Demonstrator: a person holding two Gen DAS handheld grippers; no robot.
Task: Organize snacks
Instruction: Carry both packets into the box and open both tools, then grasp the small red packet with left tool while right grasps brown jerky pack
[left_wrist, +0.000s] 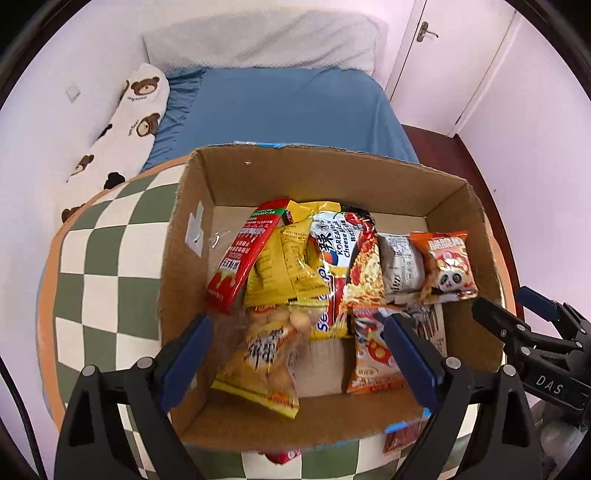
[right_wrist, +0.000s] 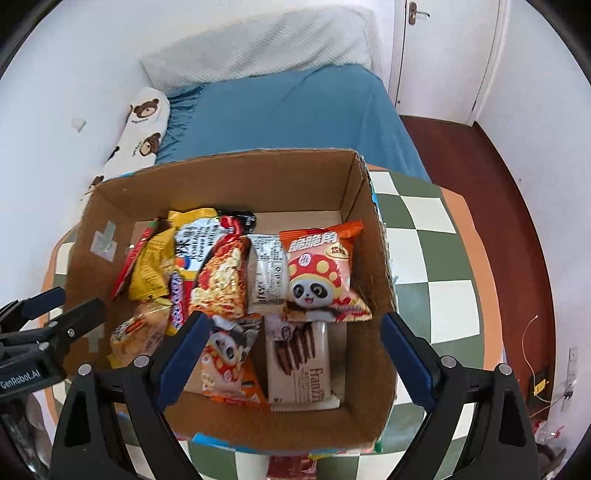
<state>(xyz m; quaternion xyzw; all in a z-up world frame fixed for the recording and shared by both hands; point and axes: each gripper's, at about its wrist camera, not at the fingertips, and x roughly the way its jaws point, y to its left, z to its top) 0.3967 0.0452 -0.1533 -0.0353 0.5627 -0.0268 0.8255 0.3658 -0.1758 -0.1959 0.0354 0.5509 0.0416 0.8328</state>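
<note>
Your left gripper (left_wrist: 297, 354) hung over the near left part of the open brown cardboard box (left_wrist: 321, 166), blue-padded fingers (left_wrist: 186, 350) spread wide, gripping nothing. Between them, a blurred yellow bag of pale round snacks (left_wrist: 264, 363) lay against the box's near wall; whether it touched the fingers, you could not tell from the left view.

Your right gripper (right_wrist: 291, 354) hovered over the near right part of the same box (right_wrist: 236, 173), fingers (right_wrist: 404, 354) likewise released and empty. Each gripper showed at the edge of the other's view: the right one (left_wrist: 513, 317) low on the right, the left one (right_wrist: 62, 314) low on the left.

Contents of the box, far row, left to right: a long red sachet (left_wrist: 242, 258) leaning tilted, a crumpled yellow foil pack (left_wrist: 282, 266), a yellow-and-white noodle packet printed "Korean Cheese" (left_wrist: 330, 254), a red-and-black noodle packet (left_wrist: 364, 266), a white wrapped bar with black print (right_wrist: 267, 275), and an orange-and-pink panda snack bag (right_wrist: 321, 273) nearest the right wall. Near row: a second orange panda snack bag (right_wrist: 225, 365) lying flat, touching a cream chocolate-wafer packet marked "Franzzi" (right_wrist: 301, 365) just beside it.

The box stood on a bench covered in a green-and-white checked cloth with an orange border (right_wrist: 428, 258). Behind it, a bed with a blue sheet (left_wrist: 288, 107), a white quilted pillow (left_wrist: 258, 40) and a long white bolster printed with brown bears (left_wrist: 125, 122). A white door (left_wrist: 454, 55) stood at the back right, above dark red flooring (right_wrist: 480, 173).
</note>
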